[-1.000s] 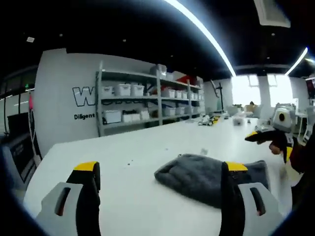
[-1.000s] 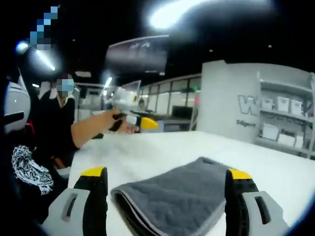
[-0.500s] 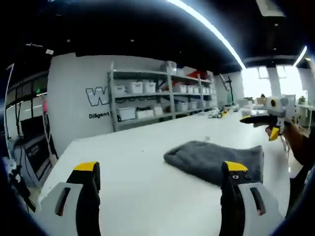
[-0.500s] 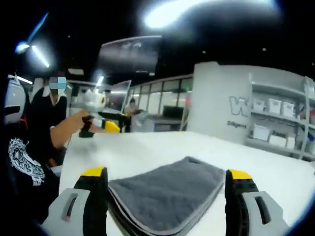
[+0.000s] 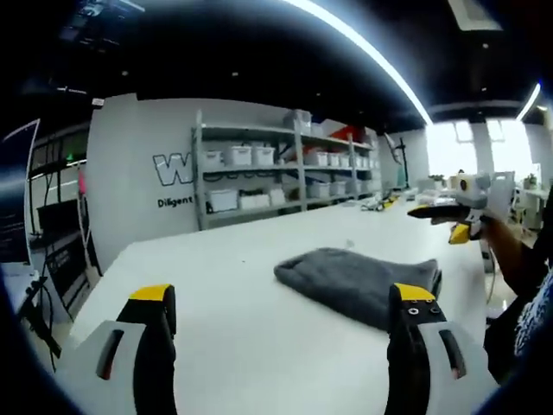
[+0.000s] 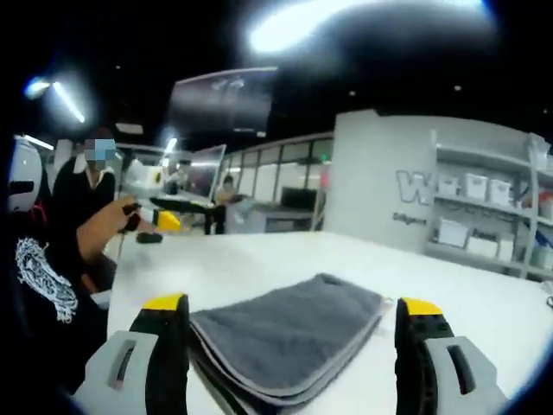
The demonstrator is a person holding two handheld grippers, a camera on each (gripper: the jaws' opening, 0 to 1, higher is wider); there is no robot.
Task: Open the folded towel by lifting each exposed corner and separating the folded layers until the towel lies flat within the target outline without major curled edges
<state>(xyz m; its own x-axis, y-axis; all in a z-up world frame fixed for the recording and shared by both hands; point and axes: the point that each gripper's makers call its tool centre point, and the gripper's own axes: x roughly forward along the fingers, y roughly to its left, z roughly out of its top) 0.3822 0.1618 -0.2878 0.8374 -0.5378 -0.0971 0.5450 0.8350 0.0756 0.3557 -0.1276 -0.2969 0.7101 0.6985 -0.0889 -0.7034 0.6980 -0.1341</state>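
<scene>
The left hand-held gripper (image 6: pixel 151 218) has drifted aside; both hand-held grippers gape empty. The folded towel (image 6: pixel 285 333) looks soft, limp: pinch a layered corner.

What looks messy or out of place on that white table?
Nothing stands out. The grey towel lies neatly folded in stacked layers on the white table, not yet opened. Both tools, left and right, hover open and apart from it.

A long white table (image 5: pixel 251 285) stretches toward a grey shelving unit (image 5: pixel 276 173) stacked with white bins (image 5: pixel 239 156), which stands against a pale wall with dark lettering (image 5: pixel 173 169). A light strip (image 5: pixel 363 52) runs across the dark ceiling, and bright windows (image 5: pixel 471 156) glow at the far end.
</scene>
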